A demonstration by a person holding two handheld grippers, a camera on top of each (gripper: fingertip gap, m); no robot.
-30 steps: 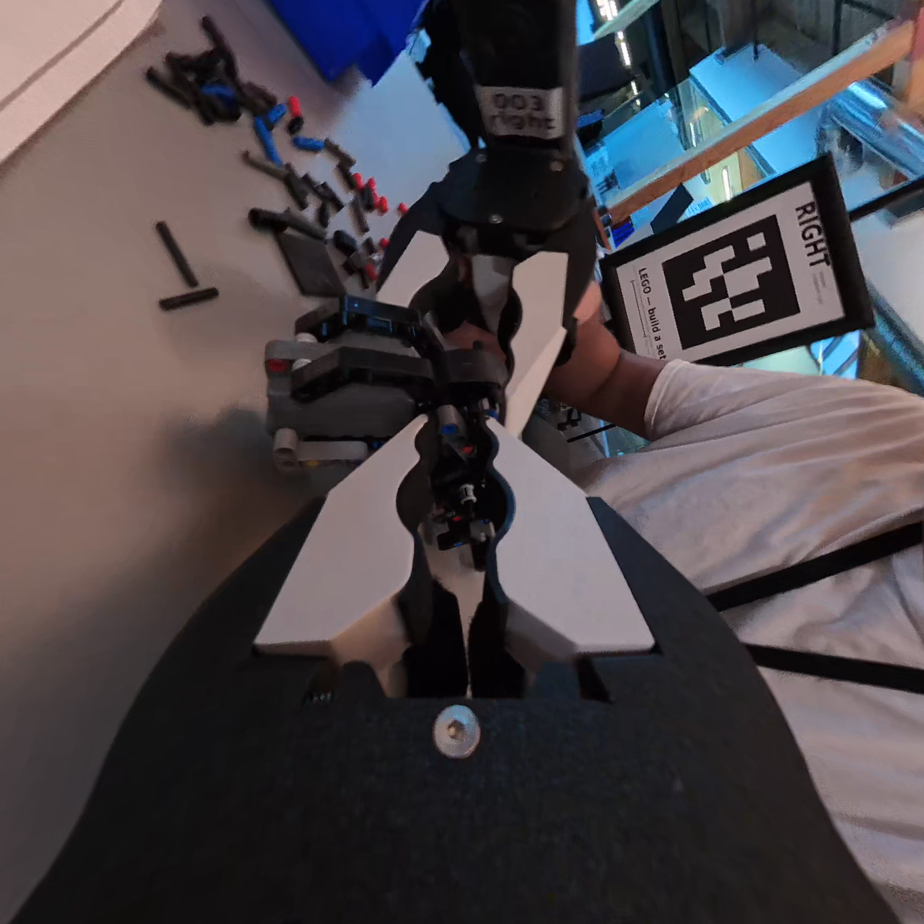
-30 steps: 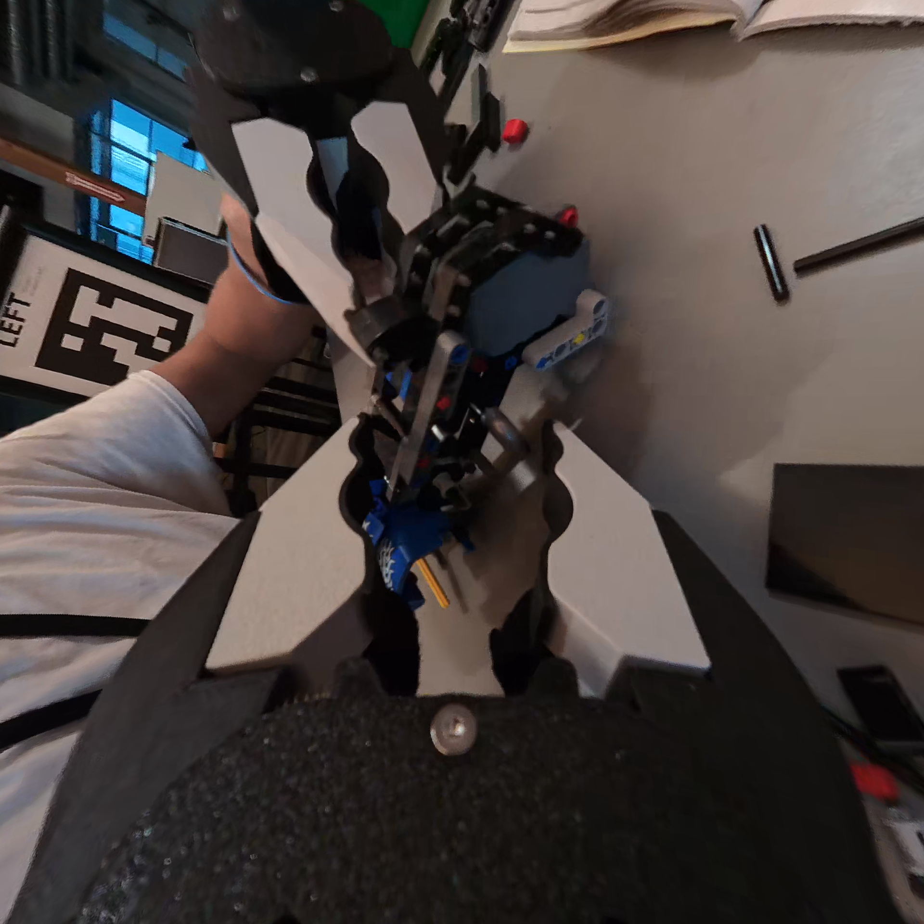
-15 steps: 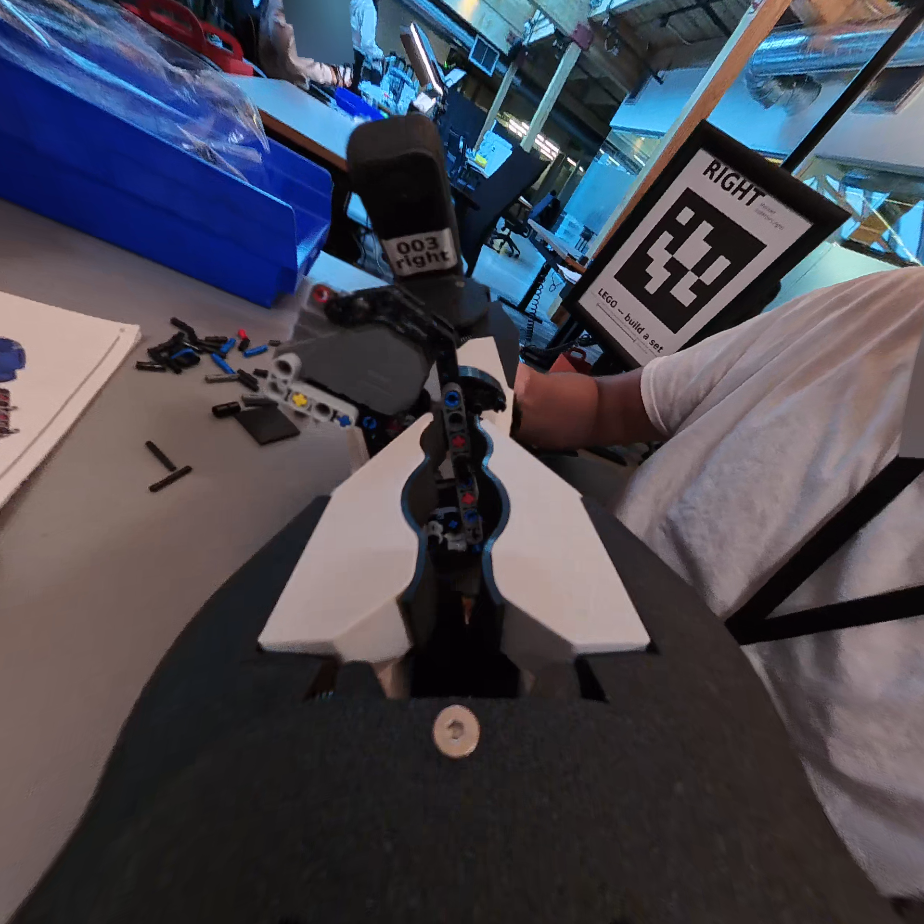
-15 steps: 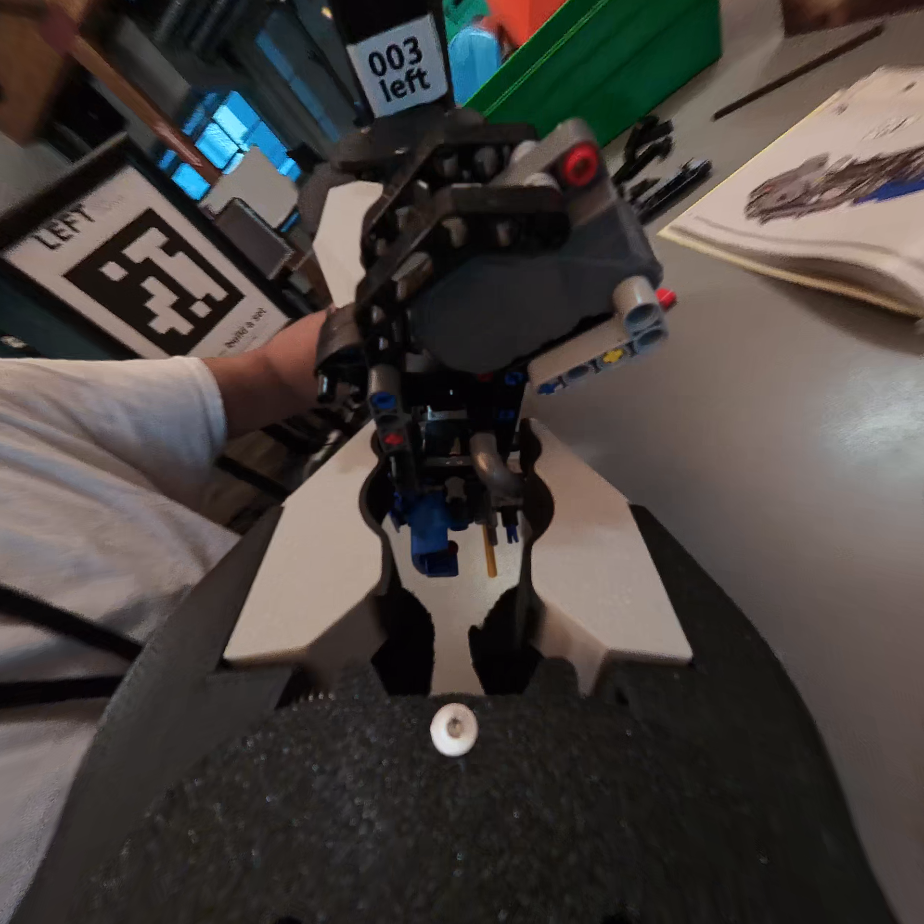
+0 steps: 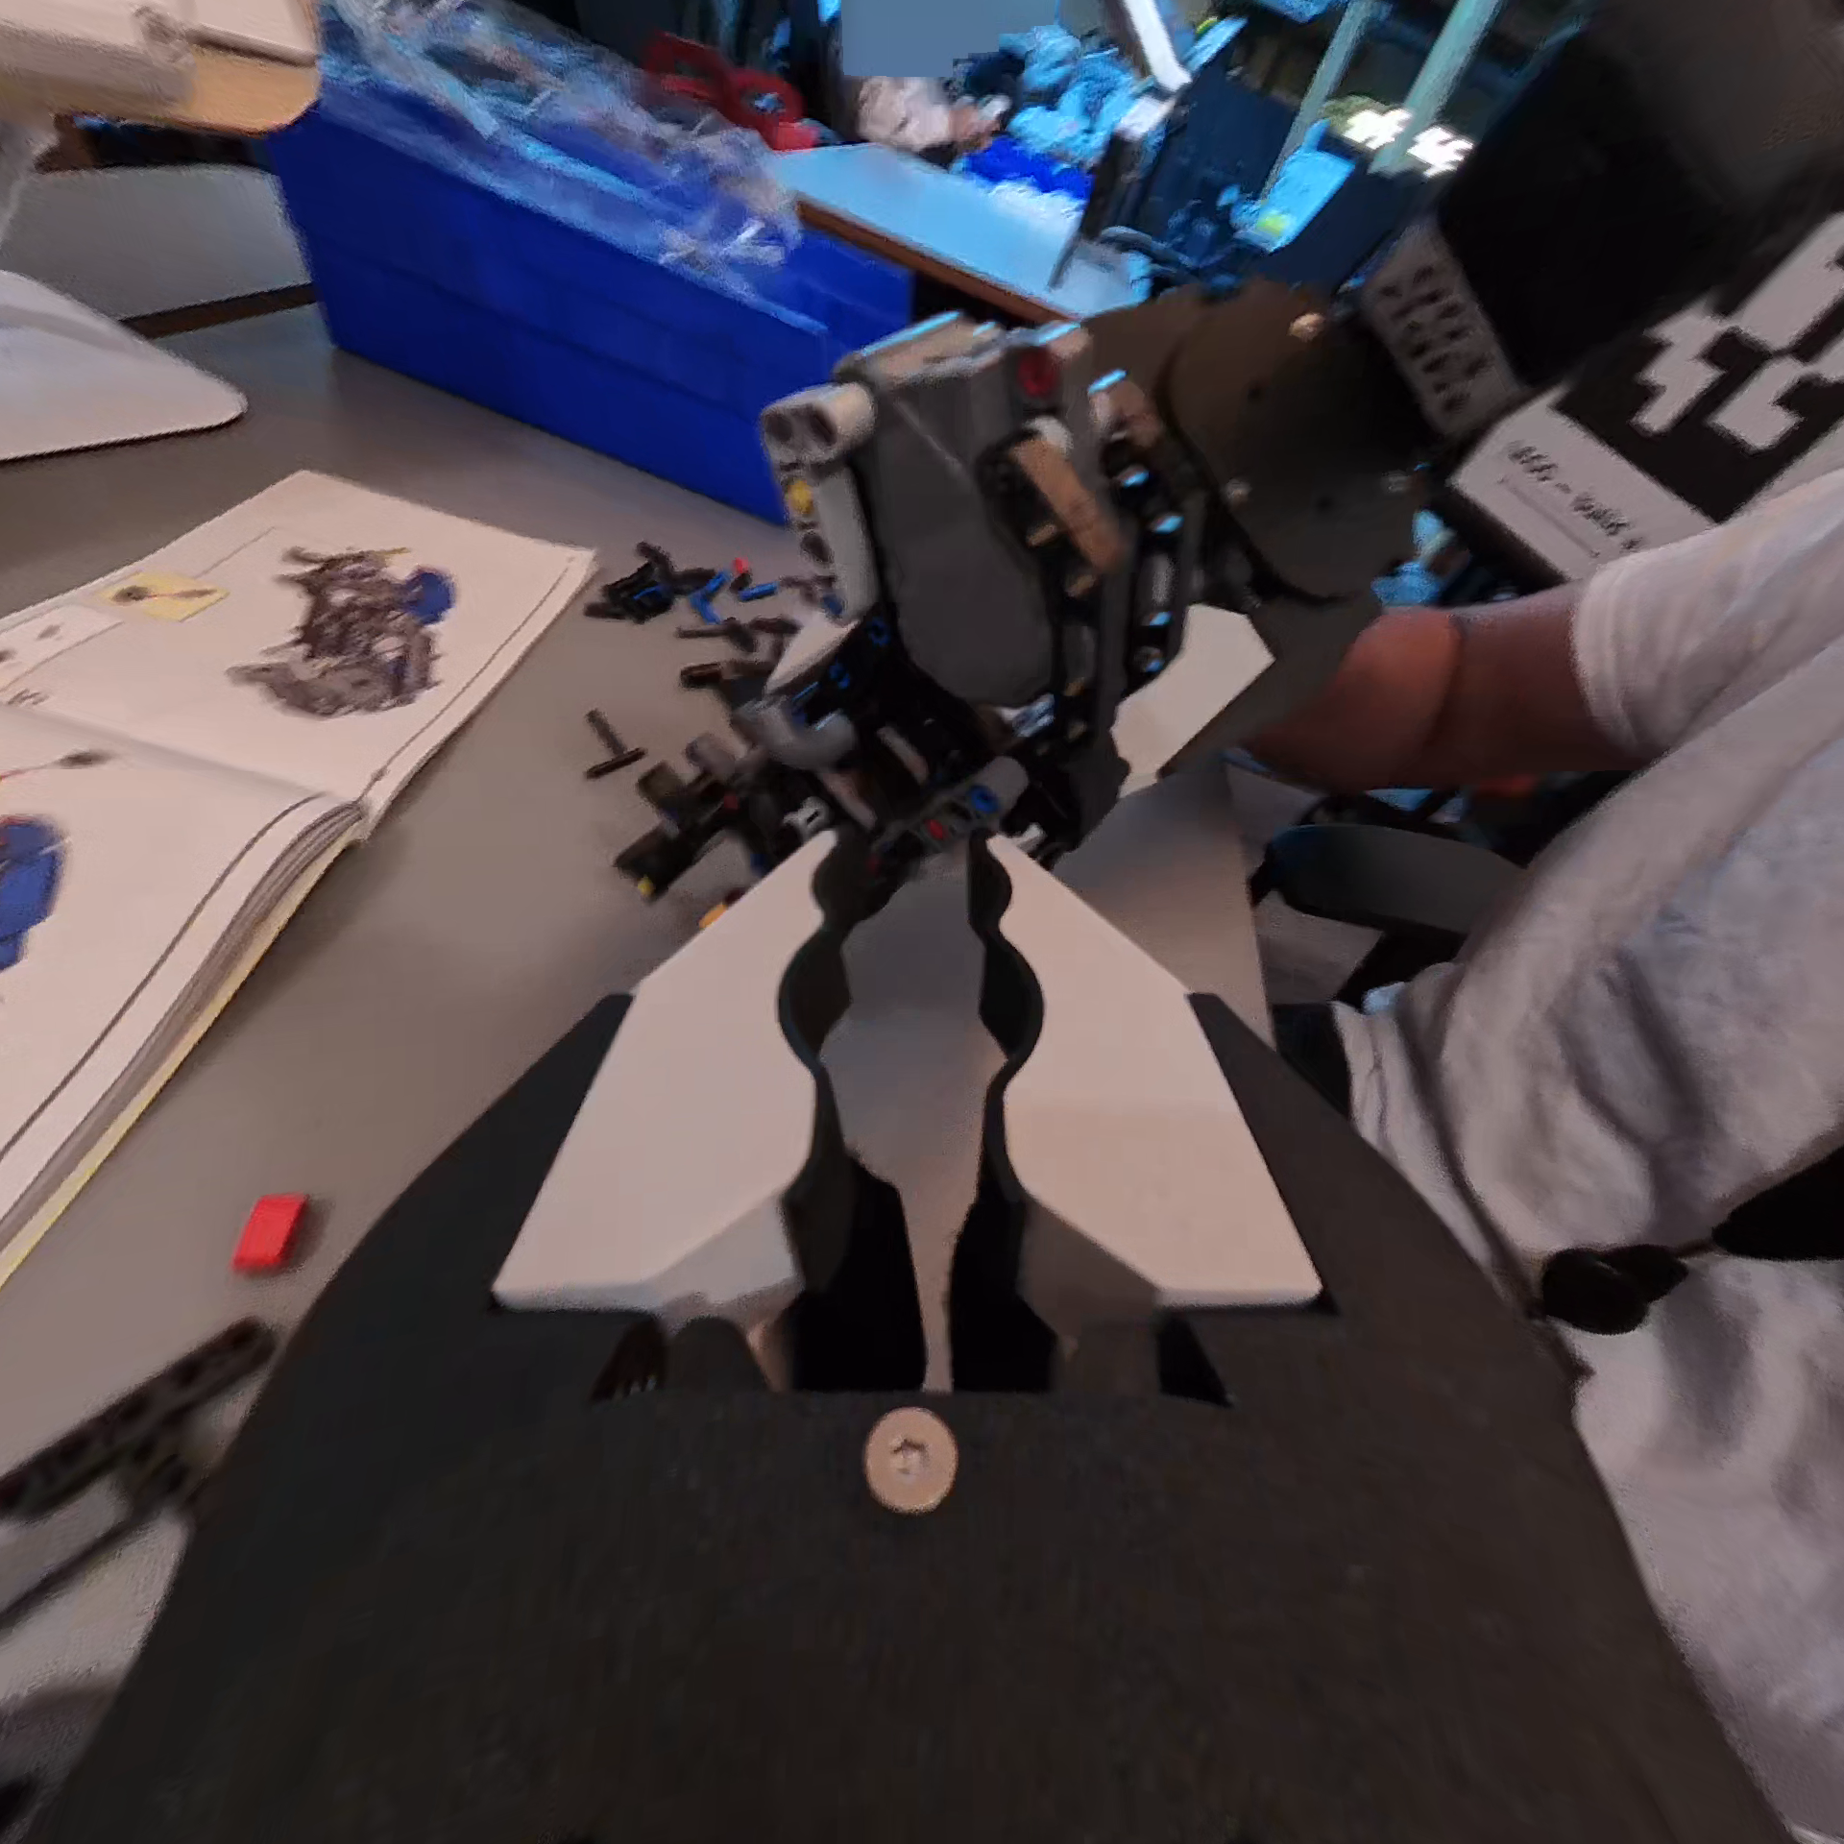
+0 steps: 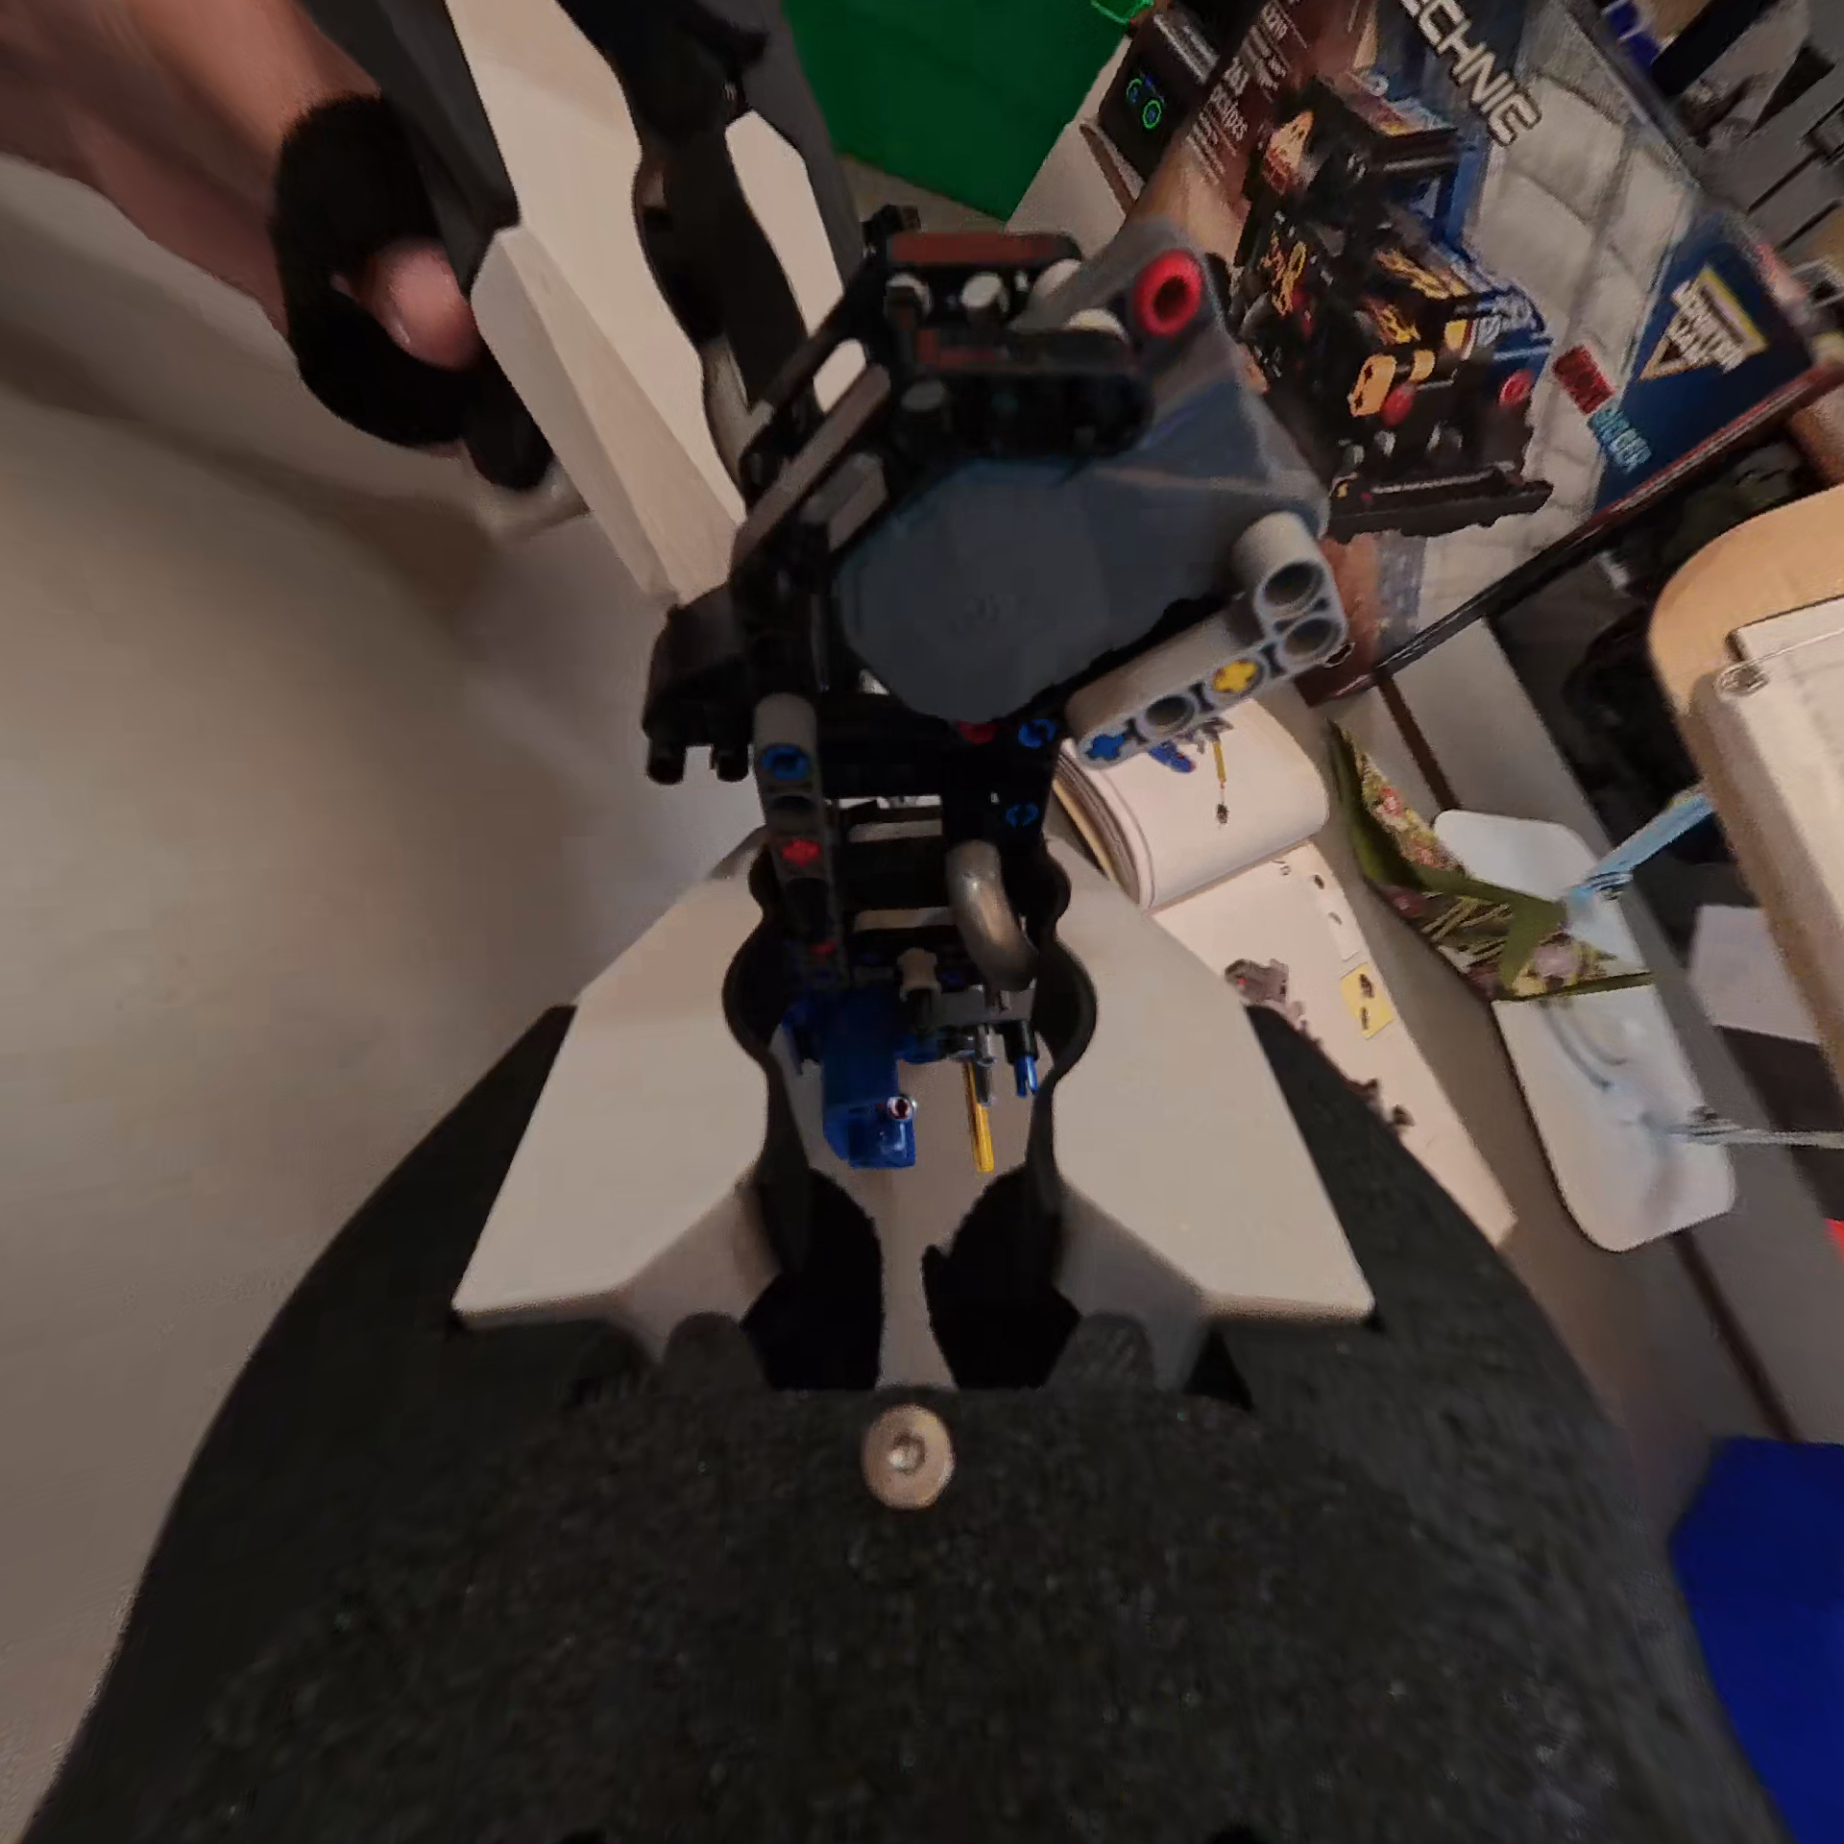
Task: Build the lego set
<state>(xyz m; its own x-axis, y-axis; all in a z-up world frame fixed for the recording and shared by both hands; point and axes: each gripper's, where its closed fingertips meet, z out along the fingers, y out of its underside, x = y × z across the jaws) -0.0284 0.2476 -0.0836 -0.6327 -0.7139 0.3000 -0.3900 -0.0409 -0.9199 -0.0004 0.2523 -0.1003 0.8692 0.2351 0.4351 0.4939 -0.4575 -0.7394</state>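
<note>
Above the grey worktop (image 5: 419,998), the half-built lego model (image 6: 958,559) hangs in the air between two hand-held tools. The right gripper (image 6: 903,898) is clamped on the model's lower frame, blue and yellow parts showing between its fingers. The left gripper (image 5: 903,858), half a second ago closed around the same frame, now stands with its jaws apart, tips just at the model's underside, apparently letting go. The model has also been turned, its grey motor block facing up. That hand-over likely frees the left tool to fetch a piece from the loose pins (image 5: 698,609) beside the open instruction booklet (image 5: 249,698).
</note>
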